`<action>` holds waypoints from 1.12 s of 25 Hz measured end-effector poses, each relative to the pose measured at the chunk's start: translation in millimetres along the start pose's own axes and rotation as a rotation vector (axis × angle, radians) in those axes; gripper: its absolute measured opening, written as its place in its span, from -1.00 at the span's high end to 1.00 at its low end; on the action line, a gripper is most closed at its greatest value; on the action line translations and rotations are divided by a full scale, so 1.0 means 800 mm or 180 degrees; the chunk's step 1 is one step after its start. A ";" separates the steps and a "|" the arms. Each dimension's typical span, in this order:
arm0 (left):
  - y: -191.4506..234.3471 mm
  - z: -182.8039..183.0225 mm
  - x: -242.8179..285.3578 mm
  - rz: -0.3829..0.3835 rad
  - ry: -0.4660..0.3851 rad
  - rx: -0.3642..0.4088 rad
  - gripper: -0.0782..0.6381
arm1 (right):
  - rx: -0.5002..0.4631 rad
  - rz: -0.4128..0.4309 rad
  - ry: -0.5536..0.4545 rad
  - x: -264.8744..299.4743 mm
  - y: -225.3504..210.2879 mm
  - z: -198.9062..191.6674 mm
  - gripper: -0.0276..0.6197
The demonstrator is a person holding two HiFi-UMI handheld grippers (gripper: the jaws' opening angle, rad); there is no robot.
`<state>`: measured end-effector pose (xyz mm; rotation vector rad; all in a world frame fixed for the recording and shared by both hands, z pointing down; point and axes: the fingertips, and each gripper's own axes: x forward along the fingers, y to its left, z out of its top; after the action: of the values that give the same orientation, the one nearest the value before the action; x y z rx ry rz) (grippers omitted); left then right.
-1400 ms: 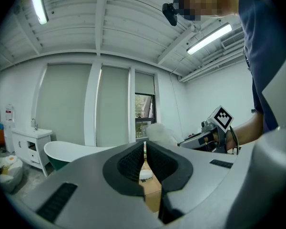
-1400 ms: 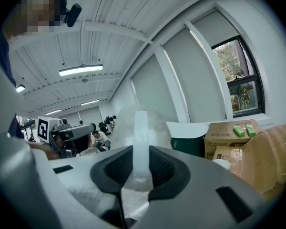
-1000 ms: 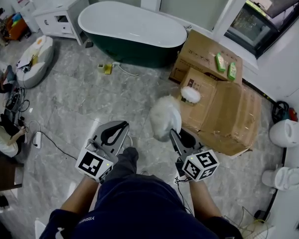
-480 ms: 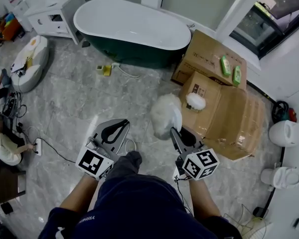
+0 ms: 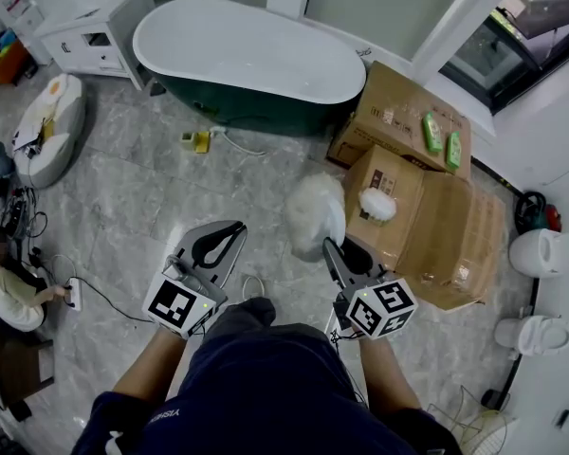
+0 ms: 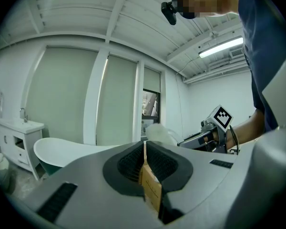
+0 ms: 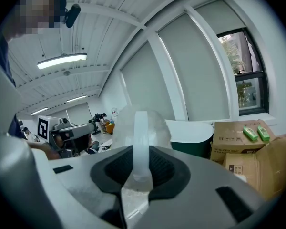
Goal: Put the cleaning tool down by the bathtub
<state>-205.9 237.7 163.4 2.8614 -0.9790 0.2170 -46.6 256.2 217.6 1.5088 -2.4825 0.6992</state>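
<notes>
Stepping forward, the person has brought the bathtub [image 5: 237,60] closer; it lies far-left of the right gripper [image 5: 333,250], whose half-closed jaws clamp the duster [image 5: 315,211] by its handle, fluffy head pointing far. Left gripper [image 5: 230,229] pinches a thin tan card [image 6: 150,187]

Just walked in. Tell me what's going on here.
A person stands on the grey marble floor, a gripper in each hand. The right gripper is shut on the translucent white handle of a fluffy white duster, held up well short of the white bathtub with dark green sides. The left gripper is shut on a thin tan strip. The duster is not yet put down.
</notes>
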 end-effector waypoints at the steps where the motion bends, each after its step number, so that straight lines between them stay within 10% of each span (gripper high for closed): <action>1: 0.006 0.001 0.003 -0.0004 -0.0003 0.0000 0.67 | -0.0002 -0.0006 0.0000 0.006 -0.001 0.003 0.63; 28: 0.149 0.010 0.142 0.0050 0.0086 -0.0043 0.67 | -0.0002 0.0031 0.0045 0.169 -0.112 0.087 0.63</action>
<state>-189.5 74.3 181.4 2.8319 -0.9946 0.2487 -26.3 81.6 233.4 1.4873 -2.4810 0.7081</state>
